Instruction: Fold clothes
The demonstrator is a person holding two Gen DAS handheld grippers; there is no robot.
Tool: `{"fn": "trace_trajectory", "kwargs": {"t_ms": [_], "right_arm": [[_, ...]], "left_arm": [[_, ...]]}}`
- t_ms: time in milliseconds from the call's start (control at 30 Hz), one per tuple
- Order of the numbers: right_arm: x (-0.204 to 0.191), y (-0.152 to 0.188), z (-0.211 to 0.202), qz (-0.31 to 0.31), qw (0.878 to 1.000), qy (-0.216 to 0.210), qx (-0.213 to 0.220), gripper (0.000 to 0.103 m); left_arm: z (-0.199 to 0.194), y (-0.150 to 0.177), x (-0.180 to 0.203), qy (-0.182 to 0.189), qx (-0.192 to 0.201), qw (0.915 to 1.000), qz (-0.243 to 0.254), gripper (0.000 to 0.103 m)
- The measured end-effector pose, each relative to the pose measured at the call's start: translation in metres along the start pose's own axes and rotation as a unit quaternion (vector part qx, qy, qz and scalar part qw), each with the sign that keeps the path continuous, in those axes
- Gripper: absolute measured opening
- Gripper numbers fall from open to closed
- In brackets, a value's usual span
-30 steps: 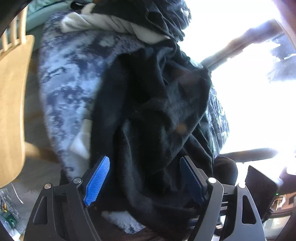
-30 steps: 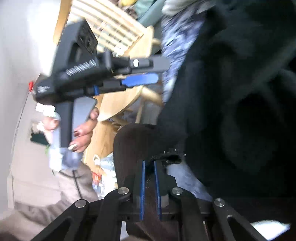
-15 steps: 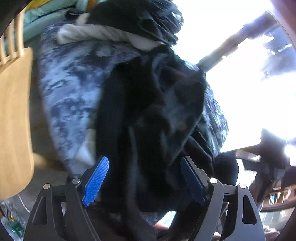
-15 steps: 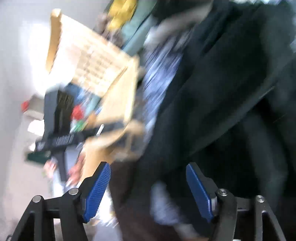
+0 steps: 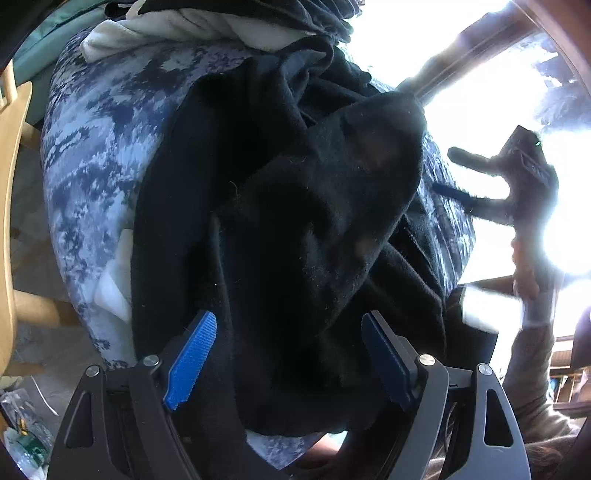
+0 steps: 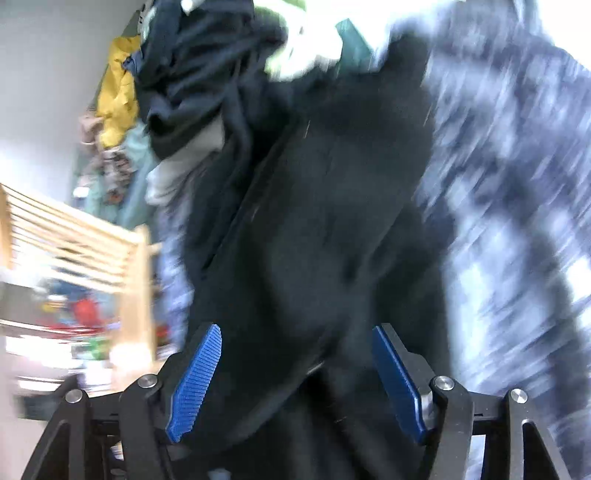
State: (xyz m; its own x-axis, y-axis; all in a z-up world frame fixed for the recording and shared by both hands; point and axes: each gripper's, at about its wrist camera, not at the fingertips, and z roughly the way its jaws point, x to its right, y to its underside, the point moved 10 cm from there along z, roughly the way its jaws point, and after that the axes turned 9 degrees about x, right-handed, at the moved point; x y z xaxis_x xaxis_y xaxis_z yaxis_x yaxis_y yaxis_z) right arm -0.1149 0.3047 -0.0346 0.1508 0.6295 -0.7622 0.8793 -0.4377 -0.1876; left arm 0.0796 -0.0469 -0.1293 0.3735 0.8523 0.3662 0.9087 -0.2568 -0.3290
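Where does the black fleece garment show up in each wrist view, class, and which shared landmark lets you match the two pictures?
Left wrist view: the black fleece garment fills the centre, running down between the open blue pads.
Right wrist view: it again fills the centre, blurred, between the open pads.
Shared landmark: the blue-and-white patterned cloth under it, on the left in the left view and on the right in the right view.

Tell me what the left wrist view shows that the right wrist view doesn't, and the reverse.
Only the left wrist view shows the right gripper held up against the bright window, with the hand and sleeve below it. Only the right wrist view, which is blurred, shows the yellow garment and the slatted back of the wooden chair. Both show the black garment lying crumpled on the blue patterned cover, the pile of clothes behind it, and open jaws with no cloth gripped.
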Motion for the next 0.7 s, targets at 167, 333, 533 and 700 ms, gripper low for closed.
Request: {"fn": "trace_trajectory", "kwargs": {"t_ms": [167, 333, 533, 700], "right_arm": [[-0.002, 0.03, 0.017, 0.07, 0.995, -0.066, -0.024, 0.071], [-0.002, 0.049, 0.019, 0.147, 0.977, -0.152, 0.014, 0.071], [0.012, 0.086, 0.026, 0.173, 0.98, -0.095, 0.014, 0.071], [0.041, 0.082, 0.007, 0.203, 0.972, -0.02, 0.118, 0.067]], "left_arm": [[-0.001, -0.013, 0.009, 0.019, 0.015, 0.9997, -0.003, 0.083], [-0.005, -0.069, 0.03, 0.009, 0.074, 0.9959, 0.052, 0.083], [0.006, -0.141, 0.069, 0.067, 0.06, 0.9912, 0.098, 0.083], [0.028, -0.191, 0.099, 0.064, 0.061, 0.989, 0.118, 0.083]]}}
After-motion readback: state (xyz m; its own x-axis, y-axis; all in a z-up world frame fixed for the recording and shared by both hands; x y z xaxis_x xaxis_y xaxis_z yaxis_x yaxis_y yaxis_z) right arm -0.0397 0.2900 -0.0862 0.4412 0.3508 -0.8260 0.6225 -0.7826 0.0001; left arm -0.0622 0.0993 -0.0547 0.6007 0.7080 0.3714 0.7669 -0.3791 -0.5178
